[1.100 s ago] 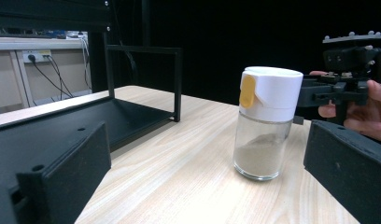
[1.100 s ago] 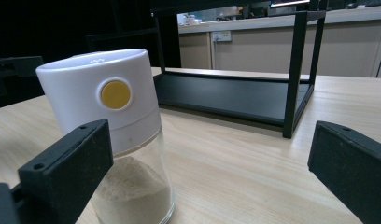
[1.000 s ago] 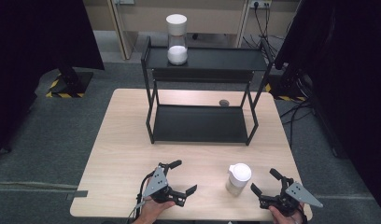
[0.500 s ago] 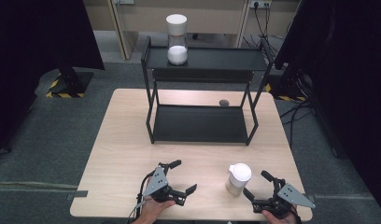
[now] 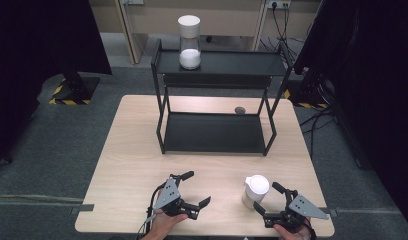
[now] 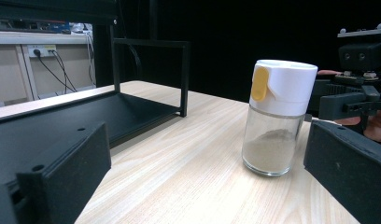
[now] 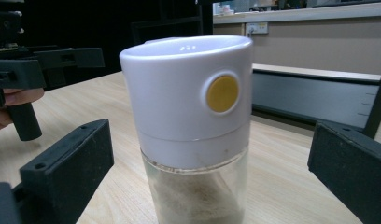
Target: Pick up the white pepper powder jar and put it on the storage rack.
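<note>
The right gripper (image 5: 268, 199) sits low at the near right of the table (image 5: 127, 165), jaws spread wide and gripping nothing, with the shaker (image 5: 255, 191) standing upright just ahead of them; from the right gripper view the shaker (image 7: 193, 130) fills the gap between the jaws without either one touching it, its white cap showing a round yellow button and pale powder in the glass below, the base cut off at the bottom edge. The left gripper (image 5: 194, 189) rests near the front middle, also released and empty, its jaws aimed across at the shaker (image 6: 277, 121), which stands well clear of them. Beyond both, a black rack (image 5: 217, 135) stands on the far half of the table, and a taller jar (image 5: 189, 35) of white powder stands on its top shelf. A small dark object (image 5: 239, 110) lies on the table behind the rack's lower shelf, too small to make out. Dark curtains hang at both sides
</note>
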`<action>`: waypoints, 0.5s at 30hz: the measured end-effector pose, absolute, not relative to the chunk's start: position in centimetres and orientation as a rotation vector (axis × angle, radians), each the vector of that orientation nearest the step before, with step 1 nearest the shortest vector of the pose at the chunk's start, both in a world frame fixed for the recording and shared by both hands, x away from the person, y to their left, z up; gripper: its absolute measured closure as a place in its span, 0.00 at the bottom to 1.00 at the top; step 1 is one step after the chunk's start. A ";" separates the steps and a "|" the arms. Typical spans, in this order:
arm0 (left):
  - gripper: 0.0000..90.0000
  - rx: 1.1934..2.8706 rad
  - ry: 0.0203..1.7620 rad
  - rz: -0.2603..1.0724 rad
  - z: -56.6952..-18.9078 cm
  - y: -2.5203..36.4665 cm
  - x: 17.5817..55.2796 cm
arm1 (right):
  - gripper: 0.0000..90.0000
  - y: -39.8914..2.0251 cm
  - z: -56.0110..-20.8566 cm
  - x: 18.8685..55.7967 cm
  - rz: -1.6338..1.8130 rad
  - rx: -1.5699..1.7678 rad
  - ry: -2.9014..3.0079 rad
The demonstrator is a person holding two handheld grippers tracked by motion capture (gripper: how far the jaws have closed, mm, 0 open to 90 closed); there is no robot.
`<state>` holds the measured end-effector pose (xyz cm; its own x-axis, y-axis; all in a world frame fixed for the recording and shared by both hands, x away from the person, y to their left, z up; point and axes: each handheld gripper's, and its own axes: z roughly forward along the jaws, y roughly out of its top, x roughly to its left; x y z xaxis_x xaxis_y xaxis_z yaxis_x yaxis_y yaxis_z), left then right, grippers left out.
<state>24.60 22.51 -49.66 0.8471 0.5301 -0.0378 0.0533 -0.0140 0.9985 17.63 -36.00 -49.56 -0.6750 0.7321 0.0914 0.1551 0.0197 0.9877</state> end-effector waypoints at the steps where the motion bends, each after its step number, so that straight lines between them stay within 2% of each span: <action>1: 0.00 1.554 0.478 0.401 -49.7 22.5 24.6 | 0.01 -35.9 -49.5 17.7 1.696 0.901 1.856; 7: 0.00 1.554 0.479 0.403 -49.7 22.5 24.7 | 0.02 -35.2 -49.3 18.2 1.680 0.873 1.878; 15: 0.00 1.554 0.484 0.402 -49.8 22.5 24.8 | 0.12 -34.7 -49.2 18.9 1.658 0.849 1.901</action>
<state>24.75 22.52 -49.78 0.8444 0.5342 -0.0414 0.0575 -0.0134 0.9983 18.87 -34.72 -49.16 -0.6949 0.7177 0.0451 0.1423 0.0757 0.9869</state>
